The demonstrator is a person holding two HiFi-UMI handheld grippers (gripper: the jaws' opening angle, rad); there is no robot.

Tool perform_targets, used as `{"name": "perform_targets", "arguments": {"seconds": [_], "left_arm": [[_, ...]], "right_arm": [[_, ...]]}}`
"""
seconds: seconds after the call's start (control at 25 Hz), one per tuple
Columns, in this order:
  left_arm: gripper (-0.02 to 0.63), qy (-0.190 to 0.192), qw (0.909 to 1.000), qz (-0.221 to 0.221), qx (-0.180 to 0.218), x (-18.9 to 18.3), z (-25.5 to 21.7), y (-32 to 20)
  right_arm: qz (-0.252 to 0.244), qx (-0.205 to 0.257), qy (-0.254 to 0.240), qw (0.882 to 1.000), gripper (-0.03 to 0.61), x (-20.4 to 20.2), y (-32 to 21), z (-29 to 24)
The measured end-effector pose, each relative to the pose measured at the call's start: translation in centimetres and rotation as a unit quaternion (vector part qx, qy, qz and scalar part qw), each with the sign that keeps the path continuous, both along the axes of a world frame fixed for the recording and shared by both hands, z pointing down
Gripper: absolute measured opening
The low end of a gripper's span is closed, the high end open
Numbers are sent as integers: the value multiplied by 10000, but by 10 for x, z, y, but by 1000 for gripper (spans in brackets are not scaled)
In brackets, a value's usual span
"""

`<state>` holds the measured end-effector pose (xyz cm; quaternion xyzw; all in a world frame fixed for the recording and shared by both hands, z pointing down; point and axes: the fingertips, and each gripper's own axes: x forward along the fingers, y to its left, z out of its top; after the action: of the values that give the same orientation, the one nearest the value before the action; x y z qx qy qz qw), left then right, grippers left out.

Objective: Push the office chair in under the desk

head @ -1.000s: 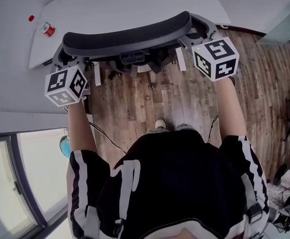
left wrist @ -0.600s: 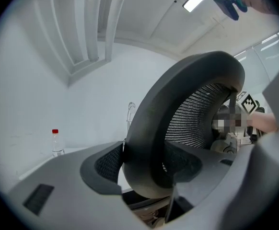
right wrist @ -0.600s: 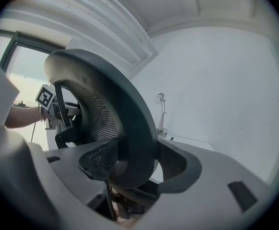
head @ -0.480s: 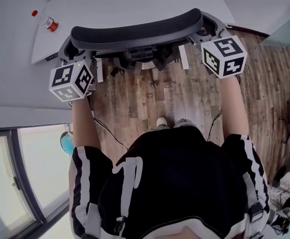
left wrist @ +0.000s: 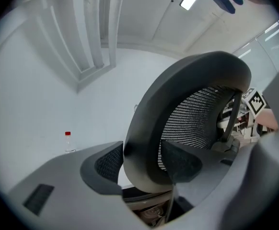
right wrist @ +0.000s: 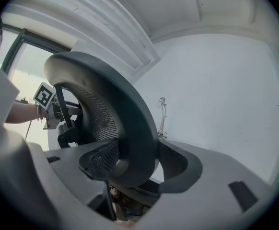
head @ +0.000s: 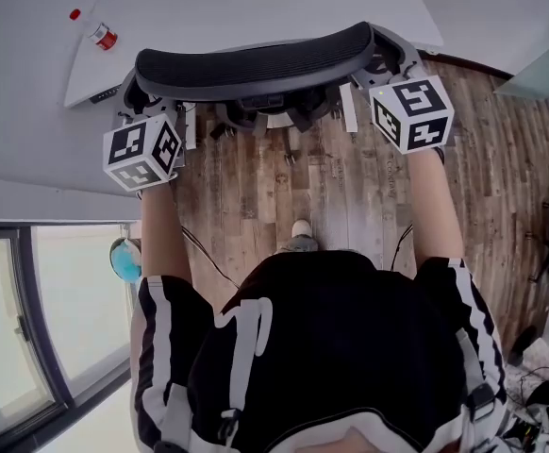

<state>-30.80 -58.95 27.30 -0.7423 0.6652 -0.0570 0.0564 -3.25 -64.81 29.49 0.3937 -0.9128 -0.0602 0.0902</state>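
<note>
The office chair's black mesh backrest (head: 251,64) stands at the edge of the white desk (head: 256,3), its seat hidden beneath. My left gripper (left wrist: 142,166) is closed on the backrest's left frame edge (left wrist: 144,143), which fills the gap between the pads (left wrist: 103,164). Its marker cube (head: 142,149) shows in the head view. My right gripper (right wrist: 137,166) clamps the backrest's right frame edge (right wrist: 134,128) the same way, below its cube (head: 409,111). Both of the person's arms reach out straight.
A small red-capped bottle (head: 103,36) stands on the desk at the far left, also seen as the bottle (left wrist: 68,143). Wood floor (head: 284,192) lies behind the chair, with the person's foot (head: 301,232) on it. A glass wall (head: 29,328) runs along the left.
The backrest and both grippers have moved forward toward the desk, and the person has stepped after them. Both grips on the backrest look unchanged.
</note>
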Motion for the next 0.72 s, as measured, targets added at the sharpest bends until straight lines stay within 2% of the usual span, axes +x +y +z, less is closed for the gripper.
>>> {"name": "perform_targets", "arguments": {"seconds": [0.24, 0.52, 0.72], "left_arm": [[249, -307, 9992, -269, -26, 4, 1, 13], [249, -411, 9978, -510, -102, 3, 7, 36], [249, -304, 9980, -549, -13, 12, 4, 53]], "right_arm": [[-69, 136, 345, 9993, 255, 4, 11, 2], [68, 209, -31, 9998, 255, 14, 26, -4], [142, 334, 37, 9993, 255, 24, 42, -4]]}}
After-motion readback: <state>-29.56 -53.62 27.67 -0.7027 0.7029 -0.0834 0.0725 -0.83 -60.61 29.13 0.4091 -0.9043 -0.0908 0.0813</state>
